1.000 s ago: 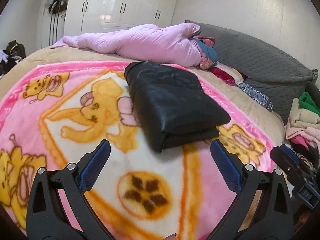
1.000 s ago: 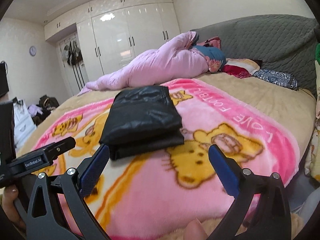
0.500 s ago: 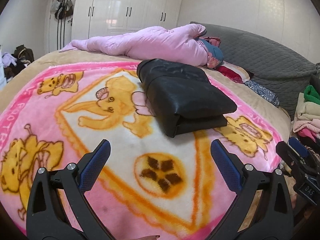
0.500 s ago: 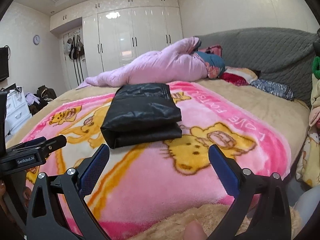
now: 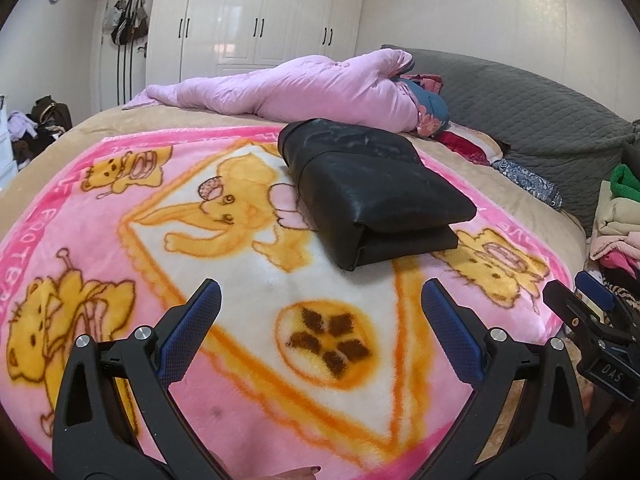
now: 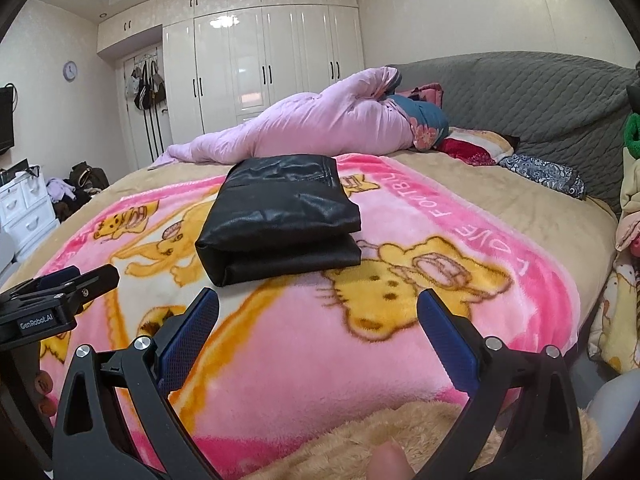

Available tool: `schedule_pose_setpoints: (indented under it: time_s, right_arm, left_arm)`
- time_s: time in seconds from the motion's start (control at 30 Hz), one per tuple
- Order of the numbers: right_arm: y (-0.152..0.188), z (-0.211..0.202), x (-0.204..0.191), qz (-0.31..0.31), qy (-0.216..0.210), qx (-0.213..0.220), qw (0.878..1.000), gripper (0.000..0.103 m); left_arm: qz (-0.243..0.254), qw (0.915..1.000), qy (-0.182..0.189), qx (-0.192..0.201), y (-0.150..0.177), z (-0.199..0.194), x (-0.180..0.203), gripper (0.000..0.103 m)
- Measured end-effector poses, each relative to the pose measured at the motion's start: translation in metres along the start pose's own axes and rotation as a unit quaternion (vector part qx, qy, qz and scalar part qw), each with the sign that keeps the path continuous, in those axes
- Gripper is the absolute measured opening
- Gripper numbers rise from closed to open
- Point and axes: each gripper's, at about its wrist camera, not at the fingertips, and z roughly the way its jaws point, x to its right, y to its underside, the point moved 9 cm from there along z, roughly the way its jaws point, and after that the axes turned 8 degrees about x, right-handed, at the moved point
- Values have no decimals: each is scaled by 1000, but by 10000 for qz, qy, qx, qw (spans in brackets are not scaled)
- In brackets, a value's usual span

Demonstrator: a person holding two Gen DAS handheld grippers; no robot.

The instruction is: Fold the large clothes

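Garment: black leather-look garment (image 5: 372, 192), folded into a thick rectangular bundle, lies on the pink cartoon blanket (image 5: 120, 216) toward the far middle of the bed, nearer the headboard edge than the foot.
Left gripper: left gripper (image 5: 320, 316) hovers over the blanket's near edge, blue-padded fingers spread wide, holding nothing, well apart from the bundle.
Right gripper: right gripper (image 6: 318, 320) hangs above the near right part of the blanket, fingers likewise spread and empty; a fuzzy beige sleeve (image 6: 400, 436) shows below it.
Near ground: bare blanket lies between both tools and the bundle, so nothing blocks the approach.
Fold state: two stacked layers show at the bundle's near end, its fold rounded on the left and its edges fairly even. By my judgement this piece is folded or nearly so.
Step in hand: likely a check of the fold, then a last tidy or a move to the clothes pile (image 5: 616, 216) at the bed's right edge.
Doing it well: come in low from the near end, take both layers together at the two near corners, and lift evenly, since slick material may slide open.
Risk: pinching only the top layer would peel the fold apart.
Far ground: pink quilt (image 6: 320, 128) rolled along the far edge, pillows against the grey headboard (image 6: 520, 92), white wardrobe (image 6: 260, 48) behind.
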Motion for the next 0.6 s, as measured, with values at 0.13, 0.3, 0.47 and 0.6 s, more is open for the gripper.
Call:
schedule_pose_setpoints:
  time_s: [0.13, 0.3, 0.47, 0.6]
  right_arm:
    - [3, 3, -1, 2, -8, -71, 10000, 99]
    - [4, 3, -1, 15, -14, -97, 10000, 99]
    - [7, 7, 2, 95, -44, -160, 9998, 99]
    - [8, 6, 3, 115, -46, -159, 9998, 99]
  left_arm:
    - [3, 10000, -38, -5, 0, 0, -1, 94]
    - [-4, 10000, -68, 1, -1, -1, -3, 94]
    - [24, 9999, -99, -3, -1, -2, -4, 94]
    - [31, 9999, -115, -5, -1, -2, -3, 94]
